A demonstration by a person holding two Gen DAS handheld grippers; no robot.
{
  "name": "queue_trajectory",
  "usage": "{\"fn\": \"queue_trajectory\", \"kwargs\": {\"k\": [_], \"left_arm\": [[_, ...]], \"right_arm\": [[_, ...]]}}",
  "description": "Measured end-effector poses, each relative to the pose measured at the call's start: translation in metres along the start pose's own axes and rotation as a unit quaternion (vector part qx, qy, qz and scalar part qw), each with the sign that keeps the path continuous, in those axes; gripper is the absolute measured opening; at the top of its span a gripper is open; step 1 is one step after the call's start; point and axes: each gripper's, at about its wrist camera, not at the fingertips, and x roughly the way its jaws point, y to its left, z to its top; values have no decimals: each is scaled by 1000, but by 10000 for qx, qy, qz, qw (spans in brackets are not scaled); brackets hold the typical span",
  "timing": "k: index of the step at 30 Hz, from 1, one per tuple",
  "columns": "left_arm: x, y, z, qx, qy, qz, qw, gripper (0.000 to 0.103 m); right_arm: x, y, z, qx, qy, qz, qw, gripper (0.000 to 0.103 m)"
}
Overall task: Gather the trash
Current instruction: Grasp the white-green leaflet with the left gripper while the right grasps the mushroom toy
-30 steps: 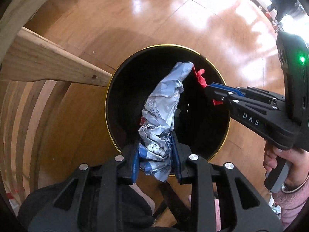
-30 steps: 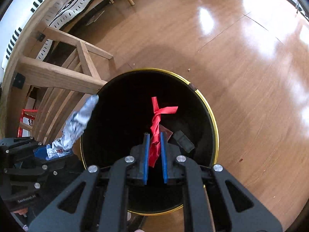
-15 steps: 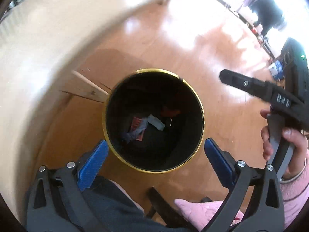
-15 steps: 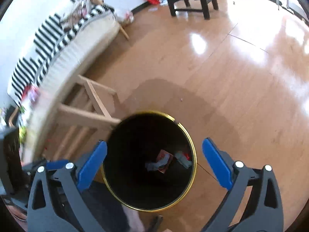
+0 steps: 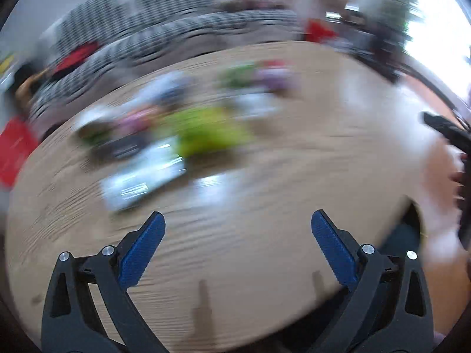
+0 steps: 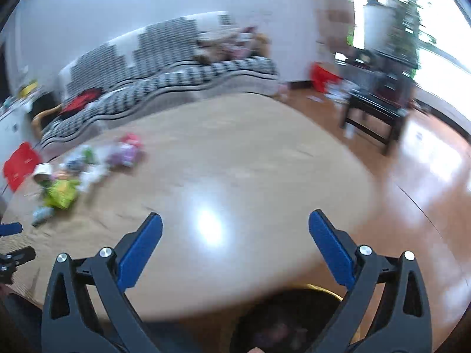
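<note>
Left wrist view: heavy motion blur. Left gripper has its jaws spread wide, nothing between the blue pads; they have just been opening. It sits over a round pale wooden table. Trash pile lies on the far-left part of the table: a yellow-green wrapper, a silvery-white packet nearer and left of it, a dark flat piece to the left, purple and green bits farther back. All smeared, so kinds can't be told. Near half of the table is bare; nothing stands between the gripper and the pile. Striped sofa beyond the table. At the right edge a dark tip of the right gripper and a blurred pink sleeve.

Right wrist view: sharper. Right gripper is also wide apart and empty, its jaws just opened too. Same table, glare patch in the middle. Trash sits far left, well apart from this gripper. Only this view shows the black bin with gold rim at the bottom, below the near table edge, some stuff inside but too dark to tell. Also only here: dark side table, potted plant, shiny wood floor, red bag at left. Left gripper's pad tip peeks in at the left edge.
</note>
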Motion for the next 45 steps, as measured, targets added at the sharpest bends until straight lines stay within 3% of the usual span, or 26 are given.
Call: {"fn": "queue_trajectory", "kwargs": {"k": [4, 6, 9, 15, 22, 28, 30, 34, 45], "left_arm": [[-6, 84, -11, -931, 24, 164, 9955, 97], [-8, 102, -15, -1074, 63, 95, 9942, 97], [2, 100, -6, -937, 115, 53, 9955, 97], [43, 95, 14, -470, 312, 181, 9982, 97], [75, 89, 40, -91, 430, 232, 9988, 97], [93, 90, 53, -34, 631, -67, 9980, 97], [106, 91, 54, -16, 831, -144, 9964, 98], [110, 94, 56, -78, 702, -197, 9973, 97], [113, 96, 59, -216, 456, -109, 9987, 98]], "right_arm": [[30, 84, 21, -429, 175, 405, 9981, 96], [42, 112, 25, -605, 314, 469, 9966, 96], [63, 135, 29, -939, 495, 288, 9939, 96], [98, 134, 40, -1099, 761, 42, 9910, 96], [149, 145, 80, -1185, 1009, -35, 9878, 96], [202, 164, 90, -1259, 1359, -212, 9825, 96], [221, 166, 86, -1263, 1564, -72, 9796, 96], [233, 160, 82, -984, 1726, 180, 9799, 97], [238, 160, 85, -1070, 1677, 327, 9795, 98]]}}
